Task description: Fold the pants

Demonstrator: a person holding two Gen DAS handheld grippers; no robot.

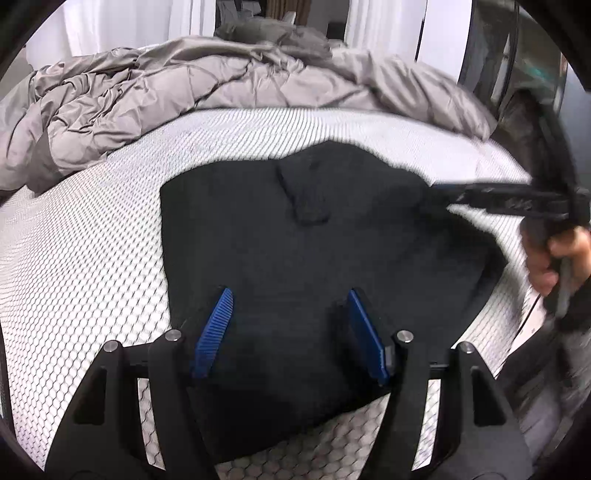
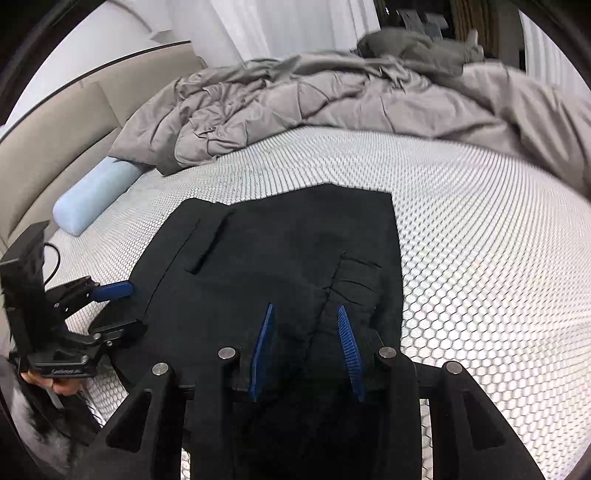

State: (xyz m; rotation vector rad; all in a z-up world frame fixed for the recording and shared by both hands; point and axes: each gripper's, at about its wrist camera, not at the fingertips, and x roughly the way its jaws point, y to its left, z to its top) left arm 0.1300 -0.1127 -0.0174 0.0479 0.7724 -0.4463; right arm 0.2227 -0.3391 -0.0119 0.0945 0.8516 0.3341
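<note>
Black pants [image 1: 295, 251] lie folded flat on the white honeycomb mattress [image 1: 92, 258]; they also show in the right wrist view [image 2: 288, 266]. My left gripper [image 1: 290, 295] is open over the near part of the pants, its blue pads apart and empty. It also shows in the right wrist view [image 2: 125, 306] at the pants' left edge. My right gripper [image 2: 306, 310] is open above the near right part of the pants, by a pocket seam. In the left wrist view it [image 1: 461, 195] is blurred at the pants' right edge.
A crumpled grey duvet [image 1: 184, 96] is heaped across the far side of the bed [image 2: 332, 103]. A light blue bolster [image 2: 92, 199] lies at the left by the beige headboard [image 2: 55, 140]. White curtains [image 2: 288, 26] hang behind.
</note>
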